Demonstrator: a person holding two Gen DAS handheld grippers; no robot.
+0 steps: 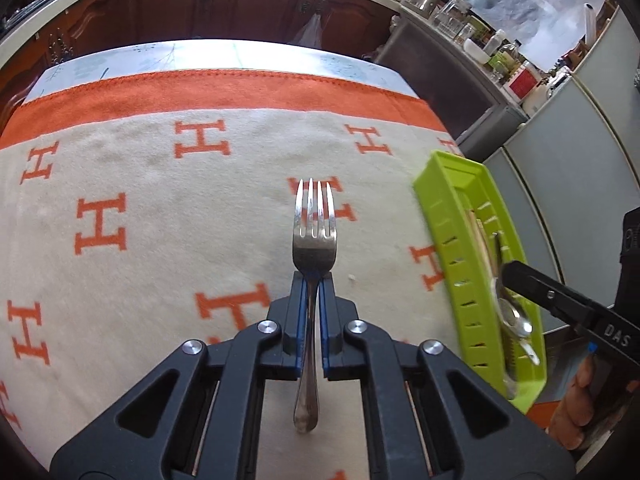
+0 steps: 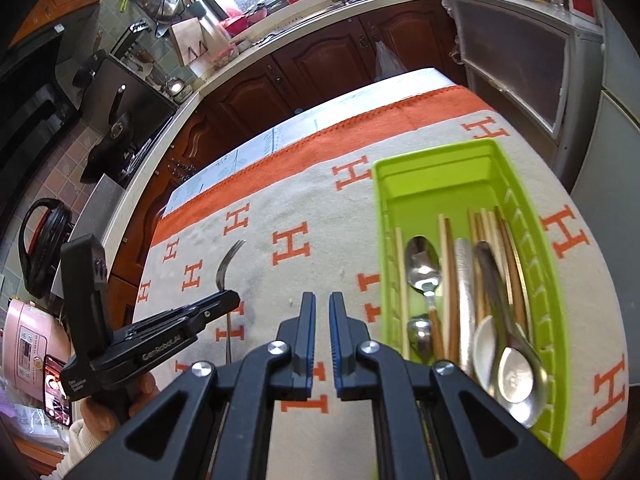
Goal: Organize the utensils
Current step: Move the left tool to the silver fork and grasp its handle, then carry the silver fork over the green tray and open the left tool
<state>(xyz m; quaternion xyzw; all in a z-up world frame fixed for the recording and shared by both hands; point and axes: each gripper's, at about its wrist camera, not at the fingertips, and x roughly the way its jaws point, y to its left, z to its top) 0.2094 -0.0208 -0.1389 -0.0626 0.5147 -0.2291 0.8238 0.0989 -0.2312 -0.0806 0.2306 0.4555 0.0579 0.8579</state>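
My left gripper (image 1: 314, 278) is shut on a steel fork (image 1: 314, 220), gripped at the neck, tines pointing forward, held above the blanket. It also shows in the right wrist view (image 2: 234, 298) with the fork (image 2: 228, 264) at the left. A lime green utensil tray (image 2: 440, 176) sits at the right and holds spoons (image 2: 422, 264), chopsticks (image 2: 486, 224) and other utensils. In the left wrist view the tray (image 1: 448, 208) is to the right of the fork. My right gripper (image 2: 322, 300) is nearly shut and empty, above the blanket just left of the tray.
A cream blanket with orange H letters and an orange border (image 2: 304, 148) covers the table. Wooden kitchen cabinets (image 1: 224, 0) and a cluttered counter (image 2: 280, 20) stand beyond the far edge. A grey cabinet (image 1: 460, 76) is at the right.
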